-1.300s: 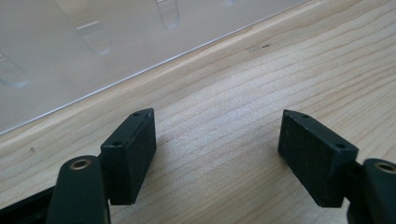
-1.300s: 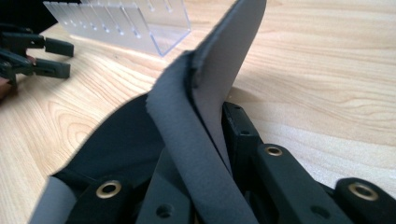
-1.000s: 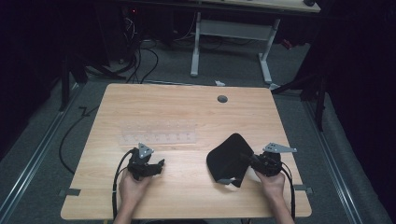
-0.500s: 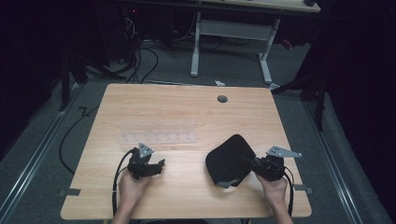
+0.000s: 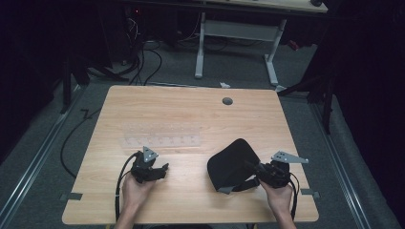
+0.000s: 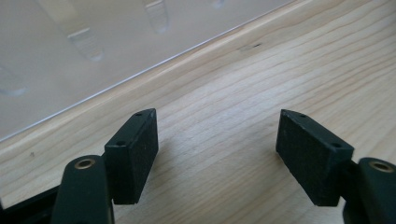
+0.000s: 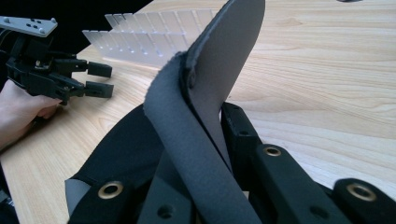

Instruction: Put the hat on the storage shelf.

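Observation:
A black fabric item [image 5: 233, 163], shaped like a cap with a grey strap, is lifted at its near right edge off the wooden table [image 5: 191, 114]. My right gripper [image 5: 255, 172] is shut on that edge; in the right gripper view the folded black and grey fabric [image 7: 205, 84] stands up between the jaws of my right gripper [image 7: 212, 137]. My left gripper [image 5: 161, 171] rests low over the table at front left, open, with bare wood between the pads of my left gripper [image 6: 217, 144].
A clear plastic rack [image 5: 160, 136] with several slots lies flat left of centre, just beyond the left gripper; its edge [image 6: 93, 51] shows close ahead. A round grey grommet [image 5: 227, 101] sits near the far edge. Cables and a desk frame lie on the floor beyond.
The right gripper with the black fabric item has shifted slightly toward the near edge. The left gripper has stayed where it was.

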Available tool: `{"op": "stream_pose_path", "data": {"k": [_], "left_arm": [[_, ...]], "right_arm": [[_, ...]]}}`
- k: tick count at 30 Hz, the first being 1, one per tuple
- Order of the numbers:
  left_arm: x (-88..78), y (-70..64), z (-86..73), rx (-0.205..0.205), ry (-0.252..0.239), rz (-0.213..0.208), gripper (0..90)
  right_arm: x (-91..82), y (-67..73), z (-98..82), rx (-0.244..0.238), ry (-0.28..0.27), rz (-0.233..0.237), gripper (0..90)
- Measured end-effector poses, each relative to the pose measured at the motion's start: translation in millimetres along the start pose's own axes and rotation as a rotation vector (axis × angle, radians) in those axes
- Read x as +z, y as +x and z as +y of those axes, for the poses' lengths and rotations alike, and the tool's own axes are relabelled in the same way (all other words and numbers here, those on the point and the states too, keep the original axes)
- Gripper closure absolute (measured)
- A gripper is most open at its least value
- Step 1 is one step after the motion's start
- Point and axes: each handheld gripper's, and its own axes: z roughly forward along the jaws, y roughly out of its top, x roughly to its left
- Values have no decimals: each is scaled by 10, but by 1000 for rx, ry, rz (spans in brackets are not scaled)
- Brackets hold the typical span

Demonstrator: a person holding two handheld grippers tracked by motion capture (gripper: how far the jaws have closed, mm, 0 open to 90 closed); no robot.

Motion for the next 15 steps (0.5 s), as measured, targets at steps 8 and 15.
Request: {"op": "stream_pose_path", "data": {"k": [8, 15], "left_arm": [[-203, -223, 41, 19, -29, -140, 295], [-295, -415, 62, 23, -14, -252, 278]], "right_arm": [[88, 98, 42, -4, -2, 29, 832], [173, 178, 121, -1, -7, 61, 832]]}}
